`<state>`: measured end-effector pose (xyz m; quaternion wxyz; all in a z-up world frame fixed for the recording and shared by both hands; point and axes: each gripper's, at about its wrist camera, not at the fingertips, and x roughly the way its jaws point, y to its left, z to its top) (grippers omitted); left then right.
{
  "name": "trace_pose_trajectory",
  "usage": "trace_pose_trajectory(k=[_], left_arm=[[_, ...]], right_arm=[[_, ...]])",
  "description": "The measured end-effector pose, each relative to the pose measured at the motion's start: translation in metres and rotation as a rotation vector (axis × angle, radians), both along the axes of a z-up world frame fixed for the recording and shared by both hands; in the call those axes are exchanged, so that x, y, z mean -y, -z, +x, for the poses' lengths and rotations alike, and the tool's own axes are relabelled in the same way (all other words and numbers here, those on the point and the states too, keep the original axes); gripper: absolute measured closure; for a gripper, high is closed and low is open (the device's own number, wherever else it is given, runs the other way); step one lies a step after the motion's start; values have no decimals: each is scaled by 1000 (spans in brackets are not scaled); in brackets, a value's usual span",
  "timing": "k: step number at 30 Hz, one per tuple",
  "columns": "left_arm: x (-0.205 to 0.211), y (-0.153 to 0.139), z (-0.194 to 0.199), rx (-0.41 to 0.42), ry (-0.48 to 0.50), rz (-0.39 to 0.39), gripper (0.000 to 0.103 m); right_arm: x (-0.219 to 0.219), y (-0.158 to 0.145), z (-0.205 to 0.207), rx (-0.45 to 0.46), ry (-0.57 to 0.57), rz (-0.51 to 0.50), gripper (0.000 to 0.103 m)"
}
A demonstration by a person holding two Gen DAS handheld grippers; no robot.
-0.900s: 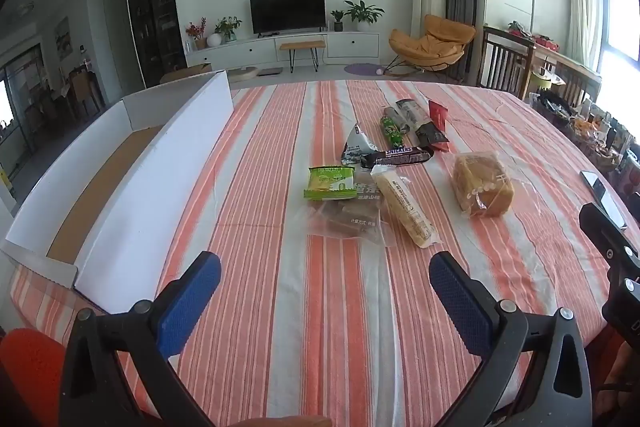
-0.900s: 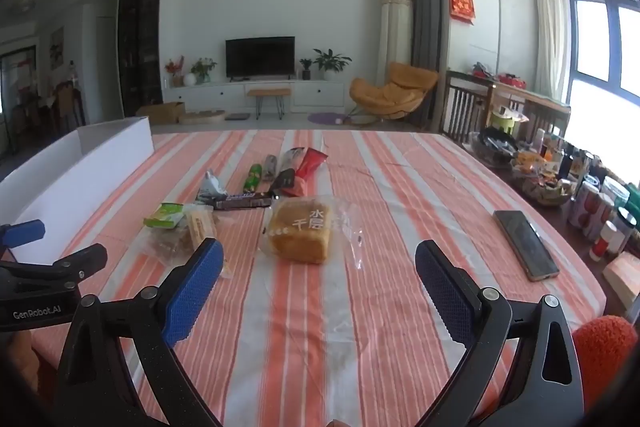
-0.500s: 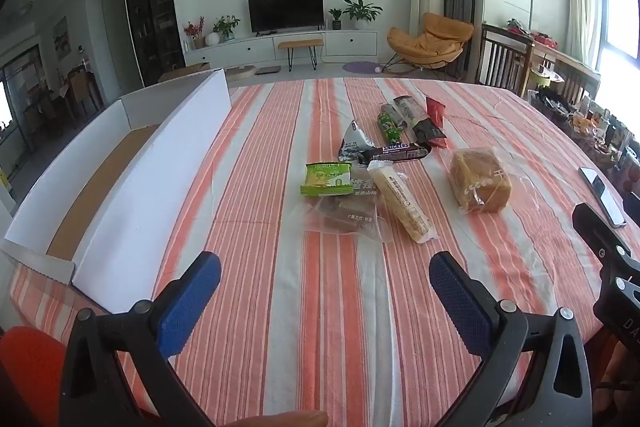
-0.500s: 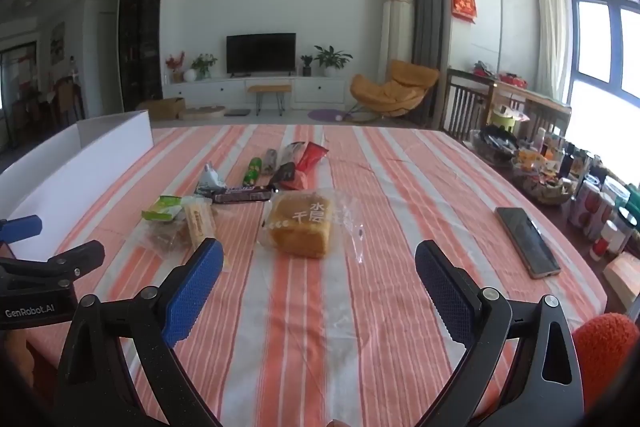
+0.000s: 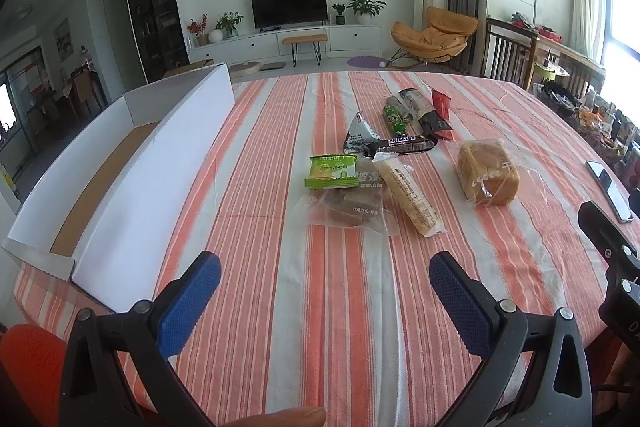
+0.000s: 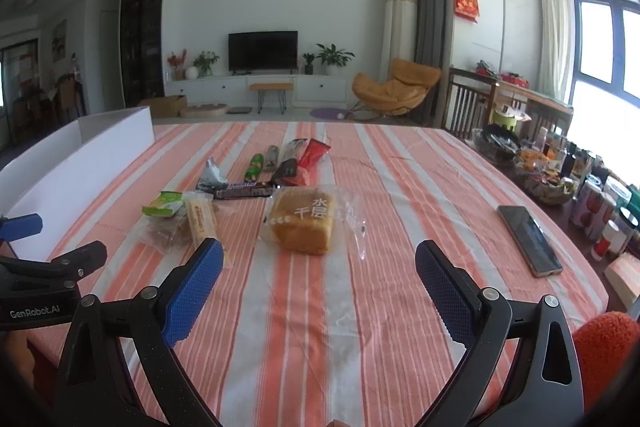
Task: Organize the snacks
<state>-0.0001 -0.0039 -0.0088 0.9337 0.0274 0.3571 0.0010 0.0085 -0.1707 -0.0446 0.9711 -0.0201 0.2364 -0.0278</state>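
1. Blue-padded left tongs (image 5: 325, 281) and right tongs (image 6: 316, 265) both spread wide, empty, hovering over the striped surface (image 5: 340, 327).
2. Snacks cluster mid-surface, beyond both tongs; white box (image 5: 132, 183) sits to the left, no snacks visible inside.
3. Bagged bread loaf (image 6: 302, 223) is nearest the right tongs: light, soft, slick film. Pinch gently across the loaf sides, else it probably crushes.
4. Long wafer pack (image 5: 408, 197): probably stiff and brittle, grab mid-length.
5. Snickers bar (image 5: 404, 145) is farther back: firm, easy pinch.
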Motion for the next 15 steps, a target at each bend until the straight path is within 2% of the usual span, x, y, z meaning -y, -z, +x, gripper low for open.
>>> trace_pose_trajectory(k=[15], left_arm=[[1,3,3,-10,-2,5,0]], right_arm=[[-1,3,1,0,-5,0,5]])
